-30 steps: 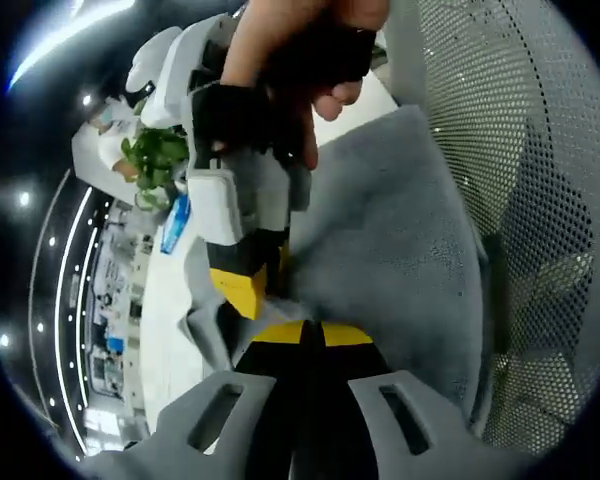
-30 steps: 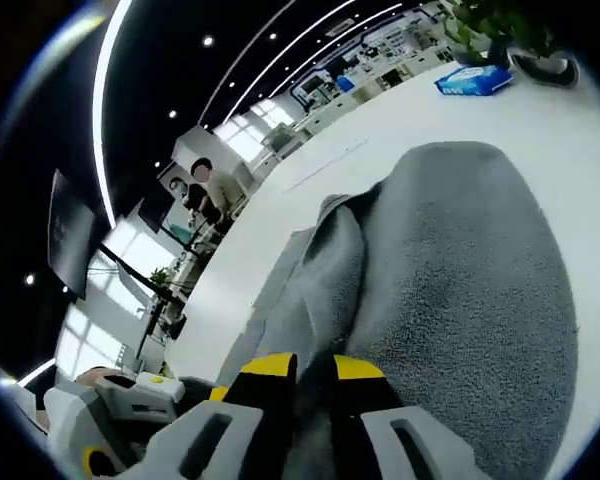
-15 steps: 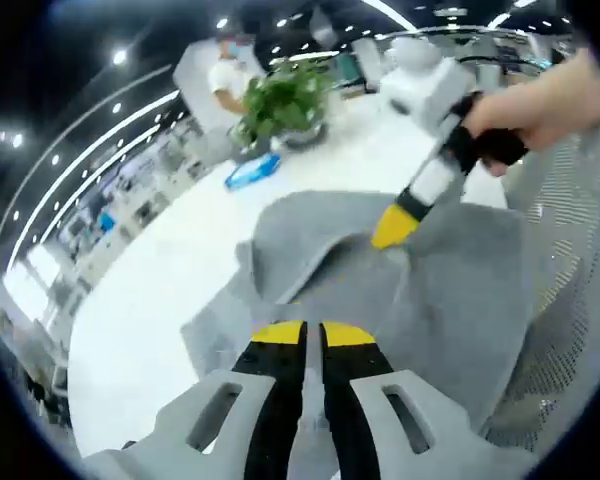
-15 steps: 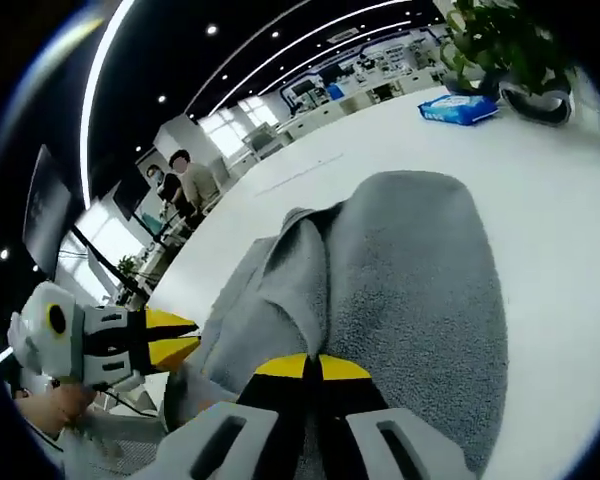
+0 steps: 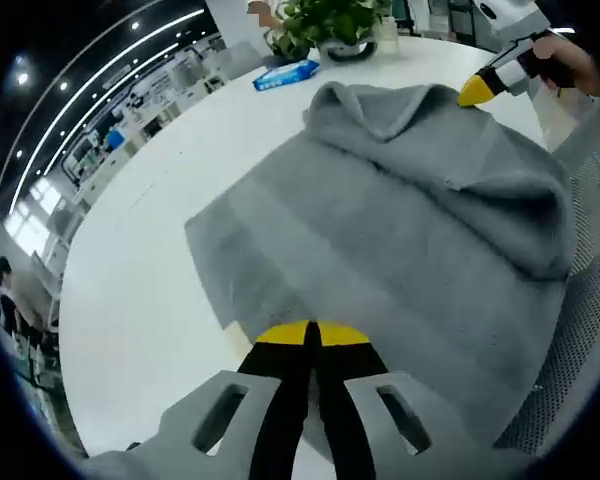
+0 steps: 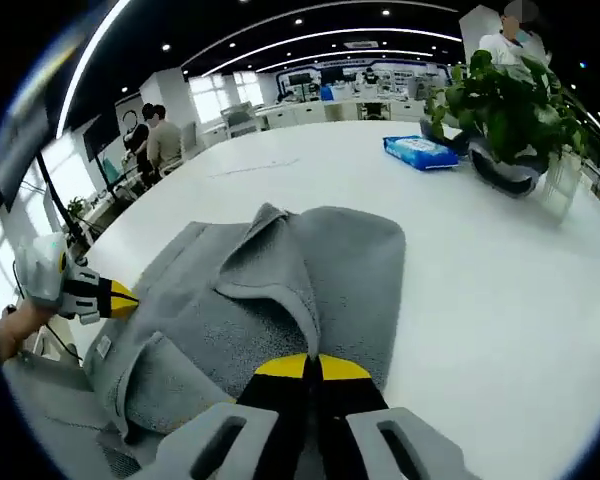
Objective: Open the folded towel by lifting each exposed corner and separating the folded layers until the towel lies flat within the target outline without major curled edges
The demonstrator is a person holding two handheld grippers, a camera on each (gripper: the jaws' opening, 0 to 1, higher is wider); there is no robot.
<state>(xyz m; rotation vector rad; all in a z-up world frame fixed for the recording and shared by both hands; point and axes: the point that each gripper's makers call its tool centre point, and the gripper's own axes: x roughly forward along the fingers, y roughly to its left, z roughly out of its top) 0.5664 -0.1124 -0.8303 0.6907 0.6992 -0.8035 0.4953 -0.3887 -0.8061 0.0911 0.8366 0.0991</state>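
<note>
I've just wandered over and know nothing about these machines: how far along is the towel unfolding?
Partly done. The towel is opened across much of the table, but folds still bunch at one end. In hand: the left gripper and the right gripper are each shut on a towel edge. Left to do: spread those folds and lay it flat. I can't see a target outline.

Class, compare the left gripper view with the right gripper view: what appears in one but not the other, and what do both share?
Left gripper view alone: a perforated mesh surface beside the towel, and the right gripper seen from outside, its yellow tips at the towel's far edge.

Right gripper view alone: seated people at far desks, and the left gripper at the towel's opposite edge.

Both: the grey towel with a raised fold, the white table, the potted plant and the blue packet.
</note>
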